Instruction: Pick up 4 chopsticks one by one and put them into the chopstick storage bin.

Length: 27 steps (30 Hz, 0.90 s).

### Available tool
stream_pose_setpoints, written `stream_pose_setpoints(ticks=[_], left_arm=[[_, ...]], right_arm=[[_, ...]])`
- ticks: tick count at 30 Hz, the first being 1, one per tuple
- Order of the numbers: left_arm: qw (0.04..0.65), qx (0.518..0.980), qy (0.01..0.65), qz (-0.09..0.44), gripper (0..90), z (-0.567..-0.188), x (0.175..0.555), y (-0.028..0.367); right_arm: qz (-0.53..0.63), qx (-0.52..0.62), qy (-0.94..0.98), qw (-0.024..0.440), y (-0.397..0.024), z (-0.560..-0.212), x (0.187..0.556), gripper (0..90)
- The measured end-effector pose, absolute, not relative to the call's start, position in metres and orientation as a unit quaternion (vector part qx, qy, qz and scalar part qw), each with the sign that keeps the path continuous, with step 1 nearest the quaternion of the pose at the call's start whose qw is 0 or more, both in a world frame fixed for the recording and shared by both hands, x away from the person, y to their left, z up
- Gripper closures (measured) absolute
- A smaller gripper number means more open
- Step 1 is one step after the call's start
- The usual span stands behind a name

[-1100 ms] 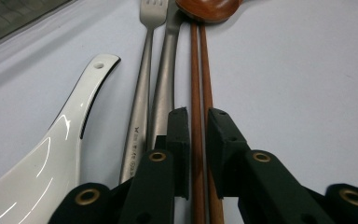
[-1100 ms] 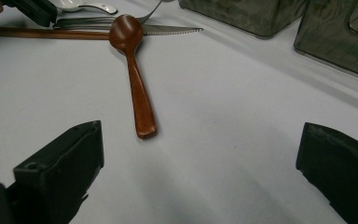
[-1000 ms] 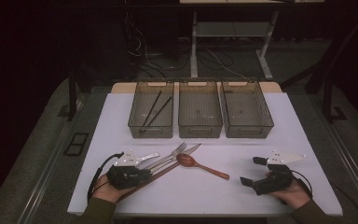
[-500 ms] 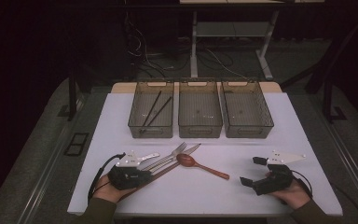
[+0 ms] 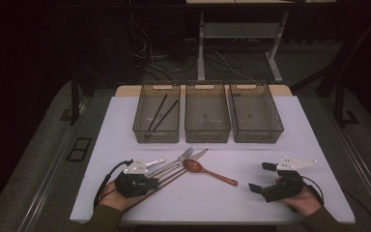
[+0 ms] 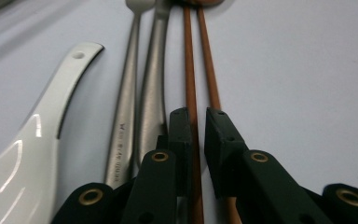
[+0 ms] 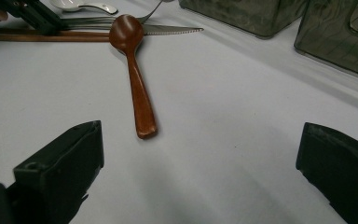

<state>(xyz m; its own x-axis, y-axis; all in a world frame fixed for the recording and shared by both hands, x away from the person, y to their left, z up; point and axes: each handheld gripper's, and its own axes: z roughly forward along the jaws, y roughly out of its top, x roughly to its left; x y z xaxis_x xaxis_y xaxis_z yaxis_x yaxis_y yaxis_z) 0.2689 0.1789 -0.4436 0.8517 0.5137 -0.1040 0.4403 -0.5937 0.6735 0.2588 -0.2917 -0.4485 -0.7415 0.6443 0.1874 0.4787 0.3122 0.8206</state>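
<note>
The left gripper [image 6: 196,123] is nearly closed around 1 brown chopstick [image 6: 189,70] lying on the counter [image 5: 319,145]; its twin [image 6: 208,70] runs just outside the jaw. The cutlery lies bunched, probably for sorting into the 3 bins [image 5: 207,113]. The right gripper [image 7: 200,154] rests wide open and empty, facing the wooden spoon [image 7: 133,70]. The high view adds 2 dark sticks [image 5: 160,113] already in the left bin.

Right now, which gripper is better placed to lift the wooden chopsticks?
Left. The left gripper has its jaws closed around one of the wooden chopsticks, the other just beside. The right gripper sits open across the table, past the wooden spoon.
</note>
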Motion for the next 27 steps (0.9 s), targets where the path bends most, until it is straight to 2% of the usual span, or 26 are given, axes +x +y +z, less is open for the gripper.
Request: stream_pose_setpoints(ticks=[11,27], left_arm=[[0.351,0.895,0.269,0.058,83.8,-0.442,0.2698,0.1768],[0.347,0.891,0.291,0.048,84.1,-0.4354,0.2704,0.1768]], right_arm=[[0.472,0.348,0.805,0.087,-0.2917,-0.4483,0.2585,0.6],[0.472,0.348,0.805,0.087,-0.2918,-0.4482,0.2585,0.6]])
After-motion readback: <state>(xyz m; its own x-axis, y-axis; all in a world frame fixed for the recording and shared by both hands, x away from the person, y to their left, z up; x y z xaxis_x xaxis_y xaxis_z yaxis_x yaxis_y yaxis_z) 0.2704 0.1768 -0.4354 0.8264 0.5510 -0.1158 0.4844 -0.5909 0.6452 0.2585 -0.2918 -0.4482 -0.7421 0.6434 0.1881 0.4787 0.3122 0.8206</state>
